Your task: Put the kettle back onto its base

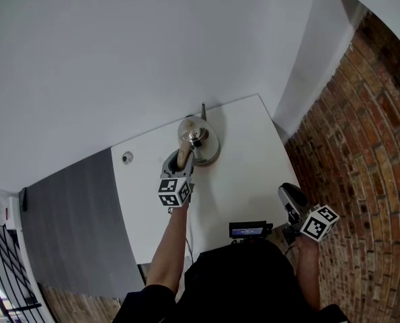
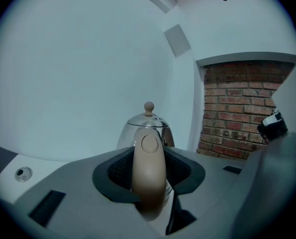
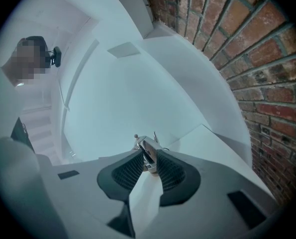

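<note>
- Left gripper (image 1: 179, 165) is reached out over the white tabletop (image 1: 247, 170), and its jaws are clenched on the beige handle (image 2: 148, 166) of the kettle (image 1: 198, 138). The dark ribbed pads press the handle from both sides.
- The left gripper view looks straight along the handle. Behind it is the polished steel body, with a domed lid above and a small beige knob (image 2: 148, 107) on top. The kettle stands upright.
- From the head view, the kettle is at the far edge of the tabletop, right up by the white wall (image 1: 119, 59). A round rim shows beneath the body, but I cannot tell whether that is the base or whether the kettle rests on it.
- Right gripper (image 1: 288, 194) is well apart from the action, low at the near right of the tabletop beside the brick wall (image 1: 368, 147). Its jaws are released with a narrow gap and nothing between them. The kettle shows only far off through that gap.
- A small round fitting (image 1: 127, 157) sits in the tabletop left of the kettle, near a grey panel (image 1: 72, 221).
</note>
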